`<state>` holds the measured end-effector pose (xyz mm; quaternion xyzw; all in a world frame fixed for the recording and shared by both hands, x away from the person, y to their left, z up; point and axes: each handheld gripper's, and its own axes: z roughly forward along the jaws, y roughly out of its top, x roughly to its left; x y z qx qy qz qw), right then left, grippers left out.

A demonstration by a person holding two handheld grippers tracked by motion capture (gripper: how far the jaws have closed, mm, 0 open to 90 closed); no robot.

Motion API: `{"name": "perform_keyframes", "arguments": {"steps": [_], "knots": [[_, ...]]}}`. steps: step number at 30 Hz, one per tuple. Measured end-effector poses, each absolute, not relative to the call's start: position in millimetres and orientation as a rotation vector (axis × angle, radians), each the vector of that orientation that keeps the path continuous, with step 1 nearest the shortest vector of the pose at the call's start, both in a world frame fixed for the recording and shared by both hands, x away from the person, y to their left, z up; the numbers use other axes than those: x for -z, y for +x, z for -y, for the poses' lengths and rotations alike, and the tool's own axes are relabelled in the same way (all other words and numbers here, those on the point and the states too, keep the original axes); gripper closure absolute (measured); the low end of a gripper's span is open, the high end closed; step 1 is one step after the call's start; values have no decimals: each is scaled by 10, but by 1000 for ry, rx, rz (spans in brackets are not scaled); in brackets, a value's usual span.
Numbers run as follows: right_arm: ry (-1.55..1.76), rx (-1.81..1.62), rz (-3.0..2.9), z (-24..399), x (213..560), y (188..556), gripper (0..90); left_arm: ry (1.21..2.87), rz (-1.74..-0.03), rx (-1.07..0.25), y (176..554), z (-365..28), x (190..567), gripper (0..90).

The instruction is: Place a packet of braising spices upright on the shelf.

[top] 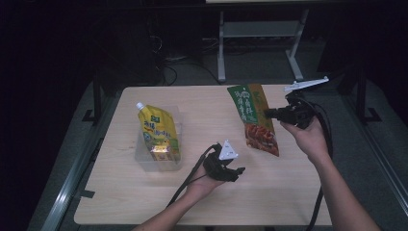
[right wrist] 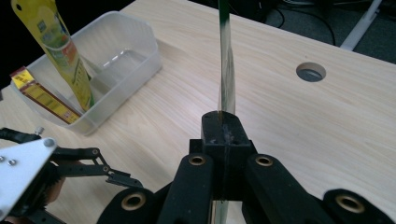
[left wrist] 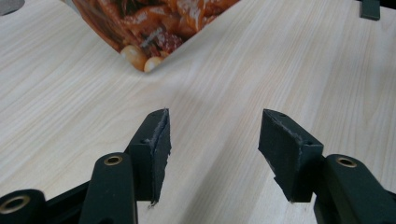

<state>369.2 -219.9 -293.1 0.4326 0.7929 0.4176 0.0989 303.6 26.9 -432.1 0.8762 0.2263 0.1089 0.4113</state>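
This looks like a lab or test room. One bare wooden tabletop (top: 144,202) stands low in the frame, with dark floor around it. Cables (top: 168,72) and metal desk legs (top: 221,48) sit at the top.

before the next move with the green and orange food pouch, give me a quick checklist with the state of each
1. Right tool shut on the flat green and orange food pouch: ok, jaws pinch its edge.
2. Pouch lifted off the light wooden table: cannot tell, its lower corner sits near the surface.
3. Left tool free: ok, jaws apart with nothing between them.
4. Clear plastic bin has room: ok, bare floor beside the yellow spouted pouch.
5. Path from pouch to bin: not ok, left tool lies between.
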Motion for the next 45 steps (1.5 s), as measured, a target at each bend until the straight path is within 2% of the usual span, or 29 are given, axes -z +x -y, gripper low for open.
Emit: {"name": "perform_keyframes", "arguments": {"steps": [25,45], "knots": [[1148,-1289,-2379,1618,2622,3855,900,2171,-586,-278,2900,-594,4297,394],[1012,-1363,-2409,969,2324,4096,900,2177,-592,-245,2765,-837,4335,380]]}}
